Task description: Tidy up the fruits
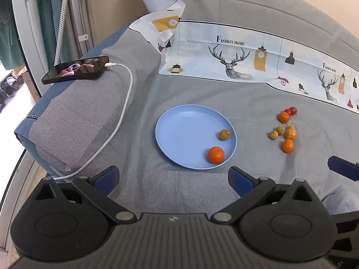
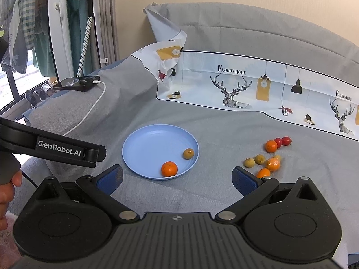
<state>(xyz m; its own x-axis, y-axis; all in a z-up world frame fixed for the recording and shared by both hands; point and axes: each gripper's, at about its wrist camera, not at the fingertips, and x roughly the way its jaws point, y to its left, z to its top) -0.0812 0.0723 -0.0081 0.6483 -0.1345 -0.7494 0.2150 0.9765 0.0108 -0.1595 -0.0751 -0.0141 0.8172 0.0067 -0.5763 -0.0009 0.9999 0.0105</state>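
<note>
Both the left gripper [image 1: 174, 179] and right gripper [image 2: 177, 178] hang wide and empty. The loose small orange mandarin [image 2: 263, 173] lies at three o'clock of the round blue plastic plate [image 2: 143, 143]; straddle it squarely before closing.

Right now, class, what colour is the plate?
Light blue plate; the left wrist view shows it best.

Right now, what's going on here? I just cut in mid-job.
A person holds a gripper in each hand over a grey-covered bed. Both the left gripper and right gripper are open and empty. The blue plate holds two fruits: an orange and a small brownish fruit. The remaining pile of oranges, brownish fruits and two red ones lies on the cover right of the plate, not yet sorted. A phone charges on the pillow, left.
</note>
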